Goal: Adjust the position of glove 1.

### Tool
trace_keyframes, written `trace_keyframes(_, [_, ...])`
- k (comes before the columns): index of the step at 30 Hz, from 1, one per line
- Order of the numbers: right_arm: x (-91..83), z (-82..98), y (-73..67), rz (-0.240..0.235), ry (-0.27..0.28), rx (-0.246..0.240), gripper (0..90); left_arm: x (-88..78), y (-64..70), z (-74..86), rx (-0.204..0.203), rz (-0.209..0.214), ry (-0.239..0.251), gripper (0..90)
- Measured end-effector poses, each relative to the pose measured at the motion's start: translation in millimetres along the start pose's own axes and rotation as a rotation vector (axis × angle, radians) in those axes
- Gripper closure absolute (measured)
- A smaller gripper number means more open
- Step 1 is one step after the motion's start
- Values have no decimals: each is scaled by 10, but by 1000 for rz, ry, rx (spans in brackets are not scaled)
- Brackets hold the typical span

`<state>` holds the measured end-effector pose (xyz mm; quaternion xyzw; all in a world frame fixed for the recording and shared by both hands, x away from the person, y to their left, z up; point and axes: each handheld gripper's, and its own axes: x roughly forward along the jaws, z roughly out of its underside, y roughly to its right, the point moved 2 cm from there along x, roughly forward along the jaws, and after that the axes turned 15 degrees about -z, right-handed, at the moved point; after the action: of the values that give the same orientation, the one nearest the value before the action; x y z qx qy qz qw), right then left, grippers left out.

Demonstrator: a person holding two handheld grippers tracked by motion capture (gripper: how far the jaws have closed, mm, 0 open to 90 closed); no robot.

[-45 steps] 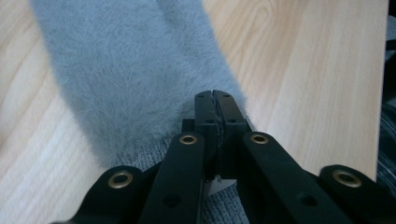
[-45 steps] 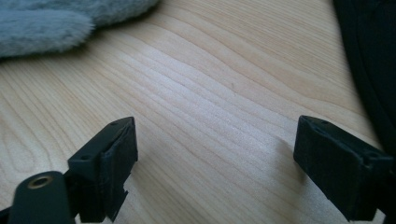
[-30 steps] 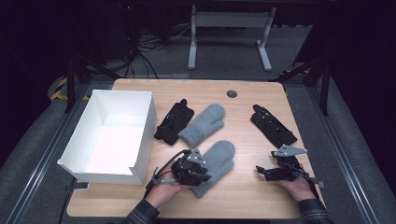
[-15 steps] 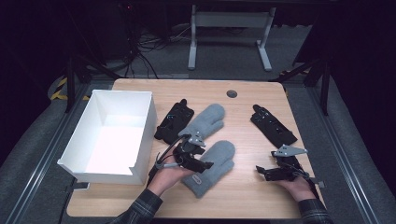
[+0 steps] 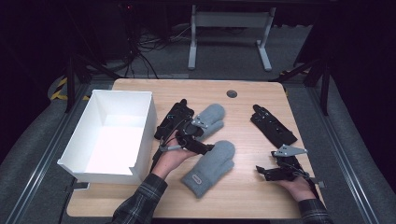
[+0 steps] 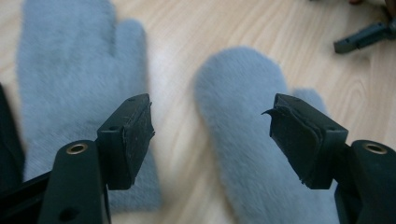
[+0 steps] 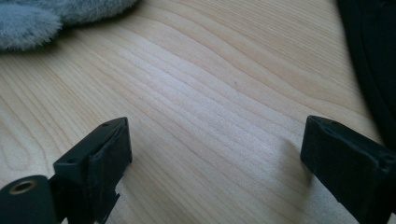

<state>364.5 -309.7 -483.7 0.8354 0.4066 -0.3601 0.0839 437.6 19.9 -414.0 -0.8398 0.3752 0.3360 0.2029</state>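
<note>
The left tongs [image 5: 198, 140] have just been opening, with nothing between them. They hover between two grey mittens. The near mitten [image 5: 211, 167] lies mid-frame on the surface [image 5: 243, 205], fingertips pointing upper right, cuff lower left. The right tongs [image 5: 267, 171] are open and empty too.

The two mittens [image 5: 210, 168] [image 5: 211, 117] were grey-blue and fluffy, the gloves [image 5: 273, 125] [image 5: 173, 120] were black, the box [image 5: 86, 135] was white, the table [image 5: 243, 191] was light wood with grain lines, and the sleeve [image 5: 140, 205] had dark plaid pattern.
</note>
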Motion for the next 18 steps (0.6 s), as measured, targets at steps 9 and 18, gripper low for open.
trace_keyframes(9, [0, 0, 1, 0, 0, 0, 90, 115, -225, -196, -23, -48, 13, 271])
trace_keyframes(18, [1, -1, 1, 1, 0, 1, 90, 296, -421, -350, -29, -100, 13, 261])
